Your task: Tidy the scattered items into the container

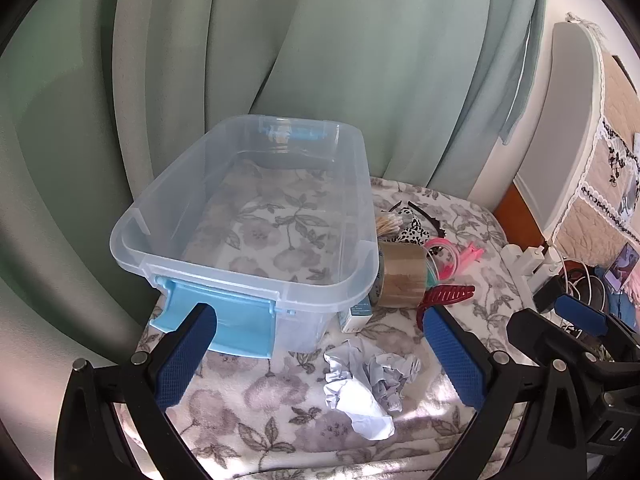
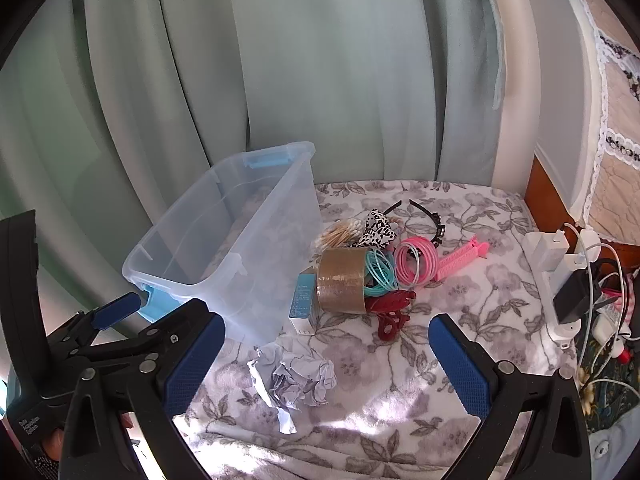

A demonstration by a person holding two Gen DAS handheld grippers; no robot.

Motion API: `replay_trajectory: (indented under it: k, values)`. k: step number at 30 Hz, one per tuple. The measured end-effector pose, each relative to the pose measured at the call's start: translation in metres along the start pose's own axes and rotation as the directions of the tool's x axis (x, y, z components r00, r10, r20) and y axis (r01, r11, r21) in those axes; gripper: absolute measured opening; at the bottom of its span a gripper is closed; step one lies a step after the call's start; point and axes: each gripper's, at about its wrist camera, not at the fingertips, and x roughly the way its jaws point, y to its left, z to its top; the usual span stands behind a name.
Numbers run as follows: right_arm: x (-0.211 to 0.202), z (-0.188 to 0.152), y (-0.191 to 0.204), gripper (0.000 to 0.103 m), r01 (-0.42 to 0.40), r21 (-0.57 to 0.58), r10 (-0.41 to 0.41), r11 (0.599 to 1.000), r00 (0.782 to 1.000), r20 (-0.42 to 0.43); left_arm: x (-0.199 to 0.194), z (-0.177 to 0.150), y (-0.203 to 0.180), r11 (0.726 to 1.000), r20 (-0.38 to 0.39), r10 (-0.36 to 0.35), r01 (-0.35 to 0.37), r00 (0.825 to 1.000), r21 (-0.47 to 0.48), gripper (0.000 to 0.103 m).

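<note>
A clear plastic bin [image 1: 132, 224] with blue latches stands empty on a floral blanket; it also shows in the right wrist view [image 2: 256, 264]. Beside it lie a brown tape roll [image 2: 341, 280], a small blue-and-white box [image 2: 302, 300], a red hair claw [image 2: 390, 312], teal rings [image 2: 378, 274], pink rings [image 2: 414, 260], a pink clip [image 2: 464, 258], cotton swabs [image 2: 340, 232], a leopard-print bow [image 2: 378, 228] and a black headband [image 2: 432, 216]. Crumpled paper [image 1: 368, 384] lies near both grippers. My left gripper [image 1: 320, 332] is open and empty. My right gripper [image 2: 326, 340] is open and empty.
Green curtains [image 2: 320, 80] hang behind the blanket. A white power strip [image 2: 560, 280] with chargers and cables sits at the right edge. A white padded headboard [image 1: 568, 120] stands at the right.
</note>
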Motion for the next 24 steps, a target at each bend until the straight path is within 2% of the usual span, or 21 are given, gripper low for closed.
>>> replay_trajectory:
  k: [14,24]
  values:
    - [-0.007,-0.007,-0.005,0.103,-0.003,0.012,0.002,1.000,1.000,0.031,-0.009,-0.005,-0.013,1.000,0.006,0.015,-0.015,1.000,0.016,0.103]
    - [-0.007,-0.010,-0.012,0.103,-0.013,0.029,0.013,0.999,1.000,0.018,-0.011,-0.006,-0.019,0.998,0.000,0.026,-0.026,1.000,0.050,0.103]
